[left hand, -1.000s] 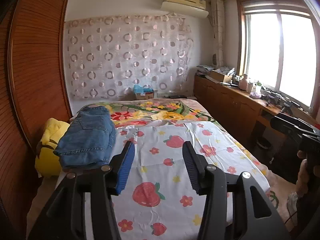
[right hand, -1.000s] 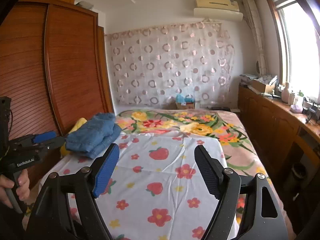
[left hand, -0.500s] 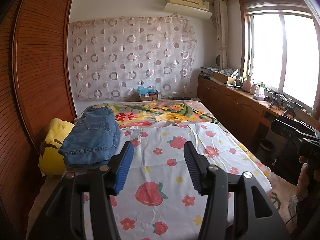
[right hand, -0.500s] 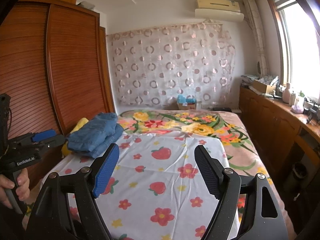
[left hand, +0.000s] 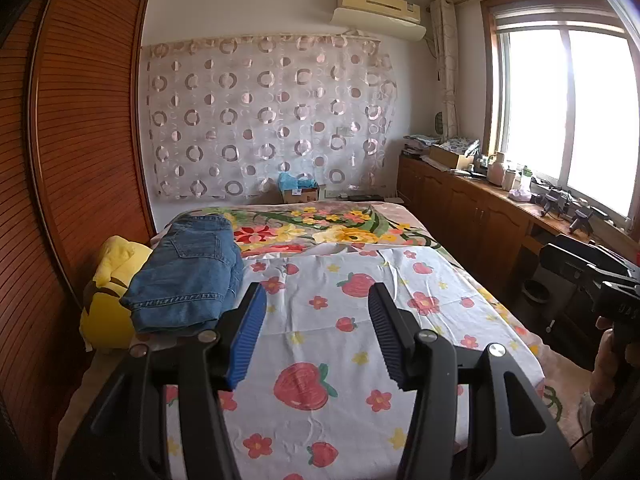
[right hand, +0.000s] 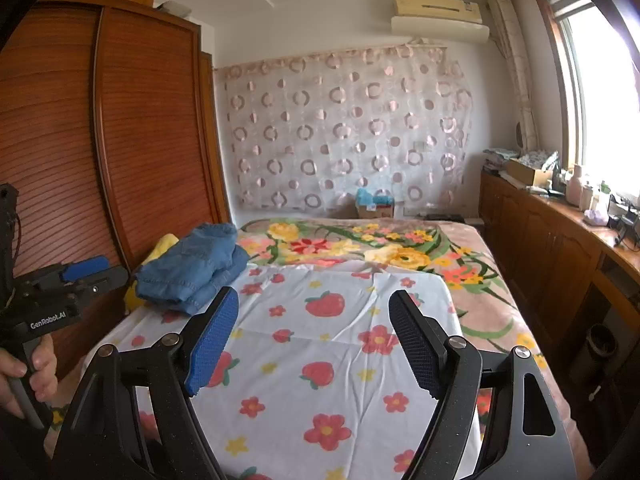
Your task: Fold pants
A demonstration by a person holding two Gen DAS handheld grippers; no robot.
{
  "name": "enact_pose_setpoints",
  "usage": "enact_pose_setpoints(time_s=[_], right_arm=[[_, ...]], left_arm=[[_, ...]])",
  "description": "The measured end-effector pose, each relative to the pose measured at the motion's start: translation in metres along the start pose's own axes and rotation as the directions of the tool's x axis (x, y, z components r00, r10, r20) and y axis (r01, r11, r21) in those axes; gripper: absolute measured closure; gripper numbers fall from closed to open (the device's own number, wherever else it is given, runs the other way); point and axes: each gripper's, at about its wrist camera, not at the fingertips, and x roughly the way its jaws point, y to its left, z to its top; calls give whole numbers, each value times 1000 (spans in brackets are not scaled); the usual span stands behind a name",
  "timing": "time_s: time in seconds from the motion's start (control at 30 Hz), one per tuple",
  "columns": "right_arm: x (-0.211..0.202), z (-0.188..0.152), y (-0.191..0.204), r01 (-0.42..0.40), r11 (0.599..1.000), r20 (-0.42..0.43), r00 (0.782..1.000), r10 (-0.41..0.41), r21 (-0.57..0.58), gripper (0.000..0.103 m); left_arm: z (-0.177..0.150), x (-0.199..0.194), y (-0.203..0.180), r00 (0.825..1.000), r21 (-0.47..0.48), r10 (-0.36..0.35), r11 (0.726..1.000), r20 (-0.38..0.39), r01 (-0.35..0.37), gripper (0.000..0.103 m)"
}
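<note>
Left wrist view: we see our left tongs held apart above the near end of the bed, with nothing between the blue pads. The folded pants, blue denim, lie at the left edge of the bed, partly on the white sheet with strawberries and flowers, partly toward the flowered blanket beyond it. A yellow plush toy sits just beside the pants, against the wooden wardrobe. At the right edge of this view we see the hand that holds the other tool.

From the right wrist view, our right tongs stand wide open over the same sheet, empty too. The pants sit well ahead and to the left of them, in a neat stack. At the far left, a hand grips the handle of the left tool. A window lights the room from the right, above a long wooden cabinet.
</note>
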Motion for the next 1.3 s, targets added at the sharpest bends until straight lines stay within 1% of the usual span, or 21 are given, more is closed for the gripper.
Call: enact_pose_setpoints(time_s=[0.83, 1.3], right_arm=[[0, 0, 0, 0, 1000, -1, 1000, 0, 1, 23], [-1, -1, 0, 1, 1000, 1, 1000, -1, 1, 23]], left_arm=[[0, 0, 0, 1000, 1, 0, 1000, -2, 0, 49], [-2, -9, 5, 1000, 3, -1, 1000, -4, 1, 49]])
